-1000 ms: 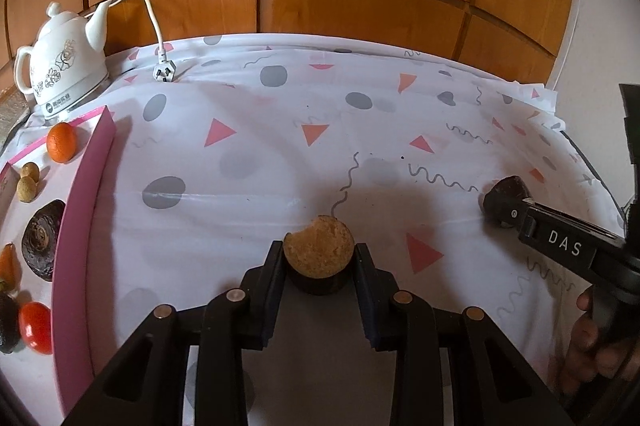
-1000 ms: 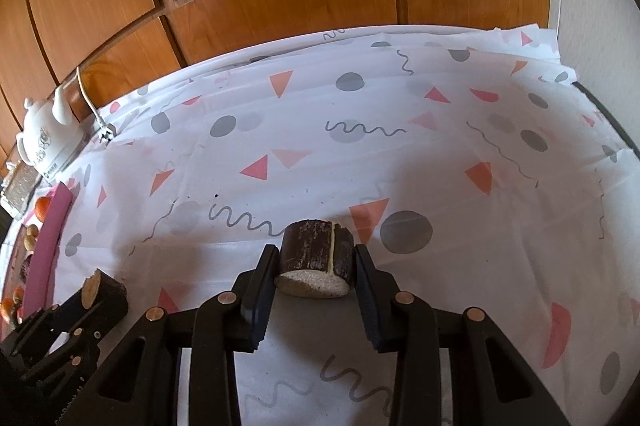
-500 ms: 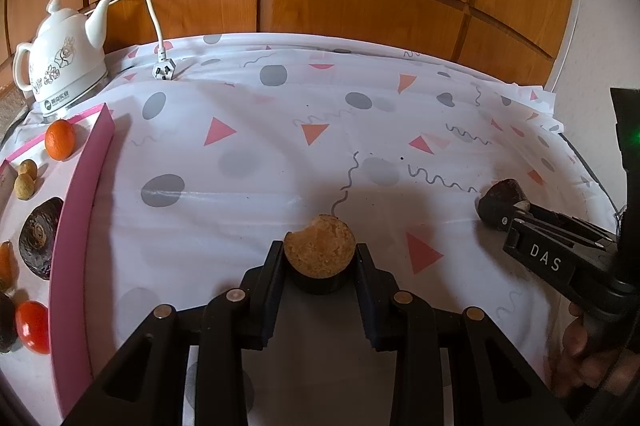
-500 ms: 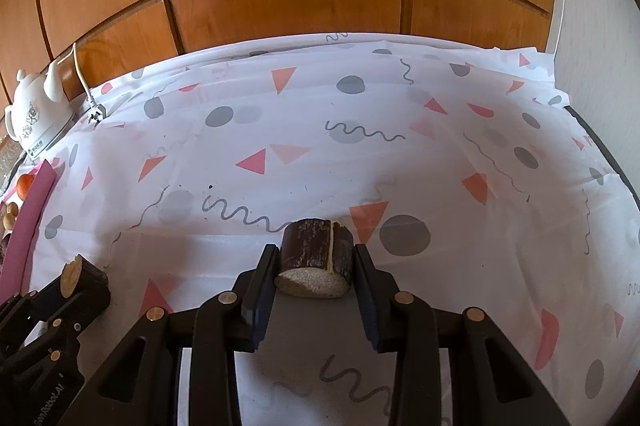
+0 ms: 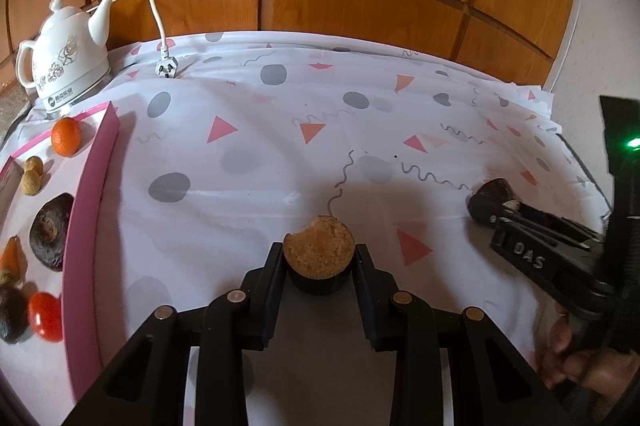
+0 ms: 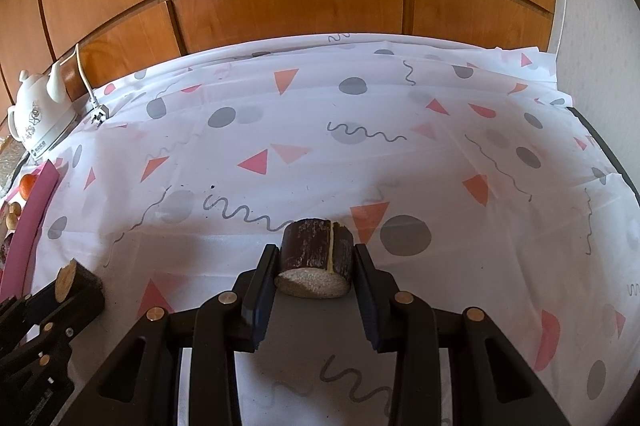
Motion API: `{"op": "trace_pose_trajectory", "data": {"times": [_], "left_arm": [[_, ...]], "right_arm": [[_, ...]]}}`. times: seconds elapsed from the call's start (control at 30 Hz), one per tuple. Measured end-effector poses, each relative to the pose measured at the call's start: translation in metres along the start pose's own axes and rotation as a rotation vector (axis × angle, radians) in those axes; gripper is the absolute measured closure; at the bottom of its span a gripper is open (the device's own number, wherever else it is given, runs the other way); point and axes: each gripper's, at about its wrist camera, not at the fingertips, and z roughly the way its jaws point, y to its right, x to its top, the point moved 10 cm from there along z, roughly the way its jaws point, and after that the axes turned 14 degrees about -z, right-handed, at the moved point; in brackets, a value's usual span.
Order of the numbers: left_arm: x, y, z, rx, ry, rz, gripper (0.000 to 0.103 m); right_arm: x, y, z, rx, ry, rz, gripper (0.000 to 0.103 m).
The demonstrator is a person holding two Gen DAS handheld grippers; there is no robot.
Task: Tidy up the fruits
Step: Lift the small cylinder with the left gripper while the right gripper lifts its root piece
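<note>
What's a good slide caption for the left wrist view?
Left tool grips a dark cut fruit piece beside the pink tray of fruit.

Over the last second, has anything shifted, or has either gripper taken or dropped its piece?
Little changed. The right gripper swung slightly rightward and is still clamped on its dark cut piece. The left gripper keeps holding its orange-faced piece. The pink tray, its fruits and the white kettle stayed put.

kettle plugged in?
No: the kettle's plug lies loose on the tablecloth, its prongs bare.
</note>
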Motion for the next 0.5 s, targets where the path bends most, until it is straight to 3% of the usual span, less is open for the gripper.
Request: {"op": "trace_pose_trajectory", "data": {"times": [0.5], "left_arm": [[0.024,-0.007,-0.068,-0.029,0.084,-0.023,0.070]], "right_arm": [[0.000,-0.001,0.000,-0.004,-0.005,-0.011,0.066]]}}
